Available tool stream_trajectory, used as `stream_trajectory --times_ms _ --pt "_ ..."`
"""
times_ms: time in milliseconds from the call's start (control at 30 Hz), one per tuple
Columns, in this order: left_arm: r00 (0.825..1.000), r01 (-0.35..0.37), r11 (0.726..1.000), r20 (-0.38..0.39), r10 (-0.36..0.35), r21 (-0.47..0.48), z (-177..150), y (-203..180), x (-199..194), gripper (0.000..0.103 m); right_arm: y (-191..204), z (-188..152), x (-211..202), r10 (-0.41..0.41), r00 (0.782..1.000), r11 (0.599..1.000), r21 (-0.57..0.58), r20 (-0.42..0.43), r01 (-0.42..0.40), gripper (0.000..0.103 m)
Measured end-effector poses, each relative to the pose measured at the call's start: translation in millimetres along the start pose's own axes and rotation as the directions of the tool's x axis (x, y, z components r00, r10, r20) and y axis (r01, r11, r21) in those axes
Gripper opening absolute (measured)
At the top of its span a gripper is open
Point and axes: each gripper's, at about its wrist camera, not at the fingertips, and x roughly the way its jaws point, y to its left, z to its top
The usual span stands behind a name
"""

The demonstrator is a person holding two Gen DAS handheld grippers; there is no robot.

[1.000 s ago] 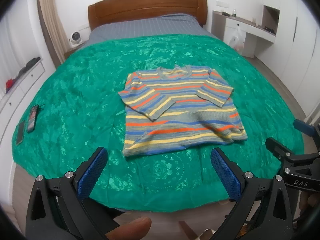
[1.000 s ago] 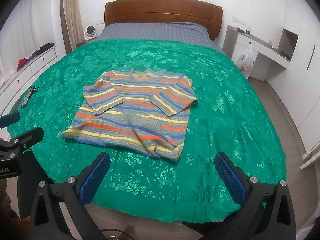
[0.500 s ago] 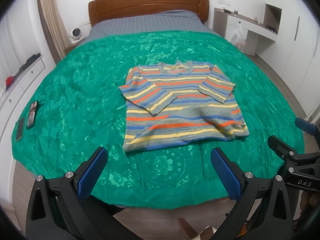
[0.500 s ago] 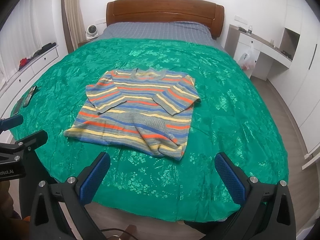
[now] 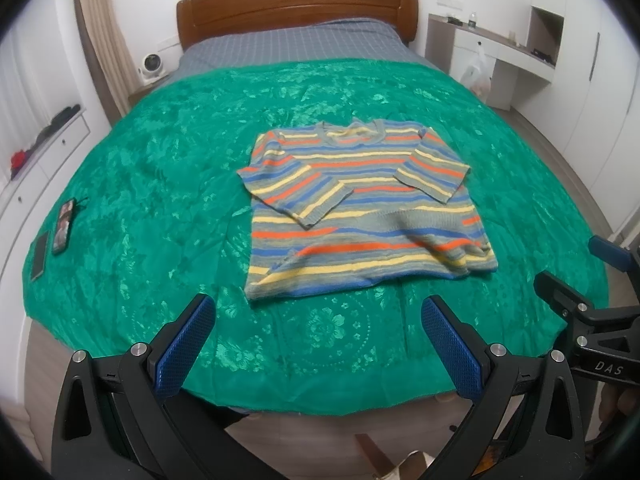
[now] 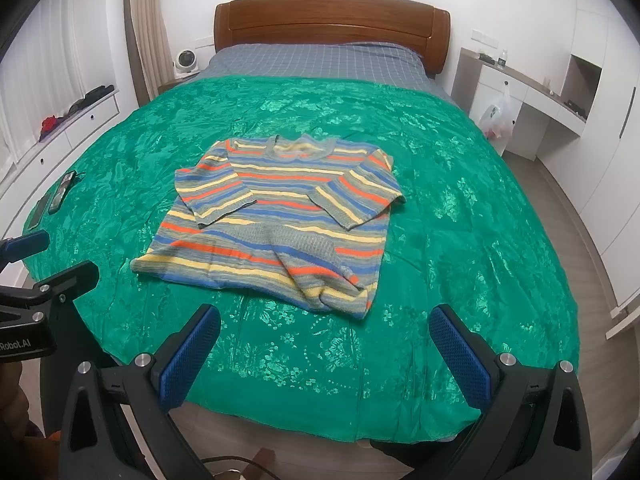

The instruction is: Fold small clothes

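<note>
A small striped sweater (image 5: 360, 208) (image 6: 280, 220) in grey, blue, orange and yellow lies flat on the green bedspread (image 5: 160, 184) (image 6: 460, 220), both sleeves folded in across the chest and its hem toward me. My left gripper (image 5: 318, 324) hovers open over the foot of the bed, short of the hem, with nothing between its blue pads. My right gripper (image 6: 326, 334) is likewise open and empty, just short of the hem's right corner. Each gripper shows at the edge of the other's view.
Two phones (image 5: 54, 236) lie near the bedspread's left edge. A wooden headboard (image 5: 296, 8) and grey sheet are at the far end. White drawers stand along the left wall; a desk with a plastic bag (image 6: 498, 114) and wardrobes stand on the right. Floor lies below the bed's foot.
Both grippers have crept a little forward and up toward the bed; the sweater sits slightly lower and larger in view. A fingertip at the bottom of the left view is gone. Sweater has not moved.
</note>
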Motion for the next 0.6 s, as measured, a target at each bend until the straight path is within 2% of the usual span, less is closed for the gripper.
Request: stream_trajectory --times_ms 600 --pt "1.0 0.005 1.0 -0.006 -0.005 0.0 -0.2 -1.2 0.5 0.103 -0.5 -0.8 0.3 0.007 1.0 1.0 0.004 -0.005 -0.007 0.103"
